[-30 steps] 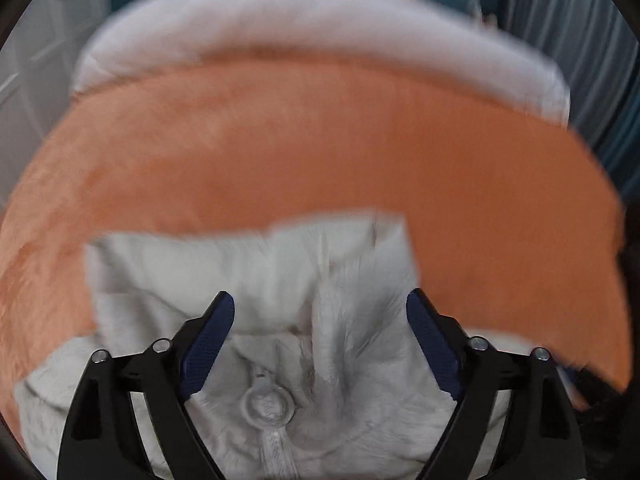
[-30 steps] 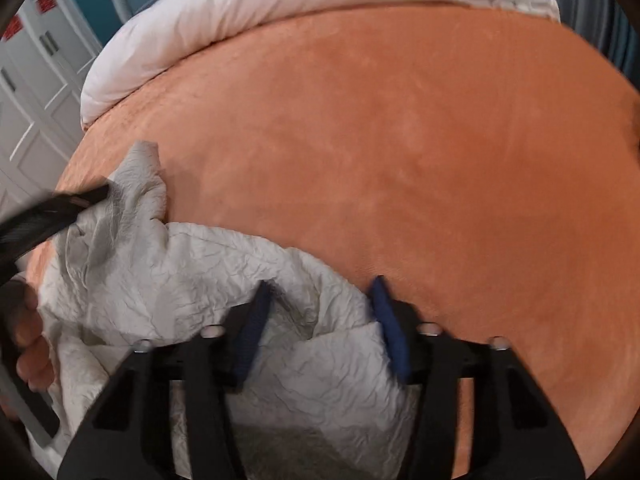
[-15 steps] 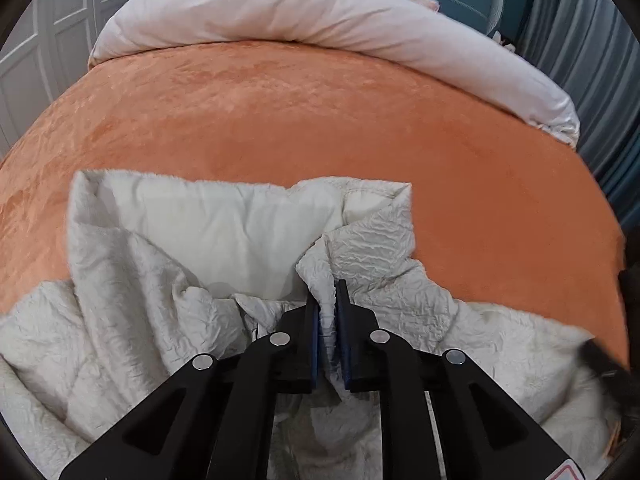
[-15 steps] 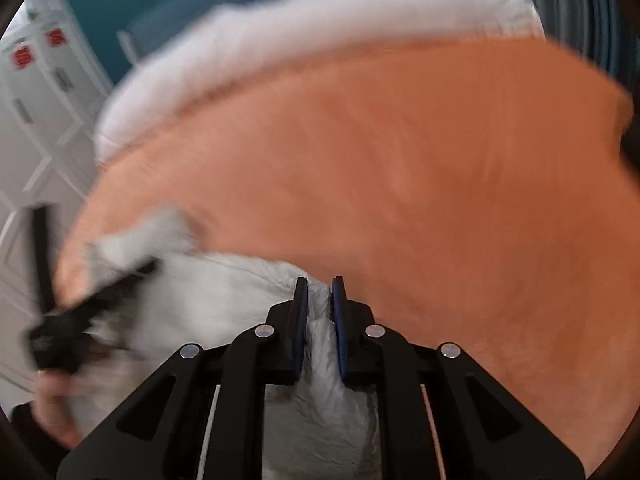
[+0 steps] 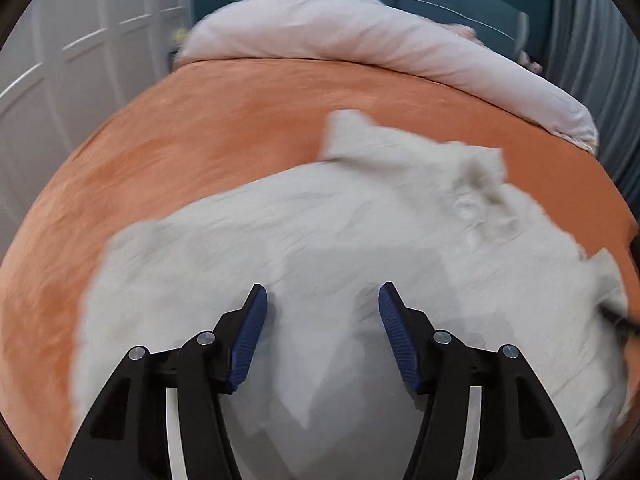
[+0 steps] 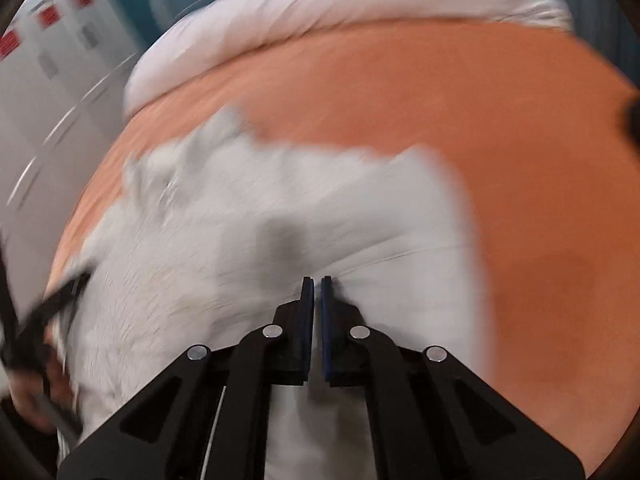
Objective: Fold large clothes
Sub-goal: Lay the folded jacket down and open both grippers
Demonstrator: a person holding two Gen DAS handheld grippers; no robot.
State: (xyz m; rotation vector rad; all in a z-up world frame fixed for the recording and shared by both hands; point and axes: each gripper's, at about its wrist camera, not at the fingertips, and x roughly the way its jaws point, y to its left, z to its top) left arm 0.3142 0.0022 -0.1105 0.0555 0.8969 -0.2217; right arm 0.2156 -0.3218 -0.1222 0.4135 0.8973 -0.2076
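While left gripper gapes | right gripper pinches garment

Both wrist views low over garment, bedward.

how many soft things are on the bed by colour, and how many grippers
white-grey crinkled garment: 1
orange bed cover: 1
pale duvet rolled at the head of the bed: 1
grippers: 2, the left gripper open above the garment, the right gripper shut on the garment
total: 5
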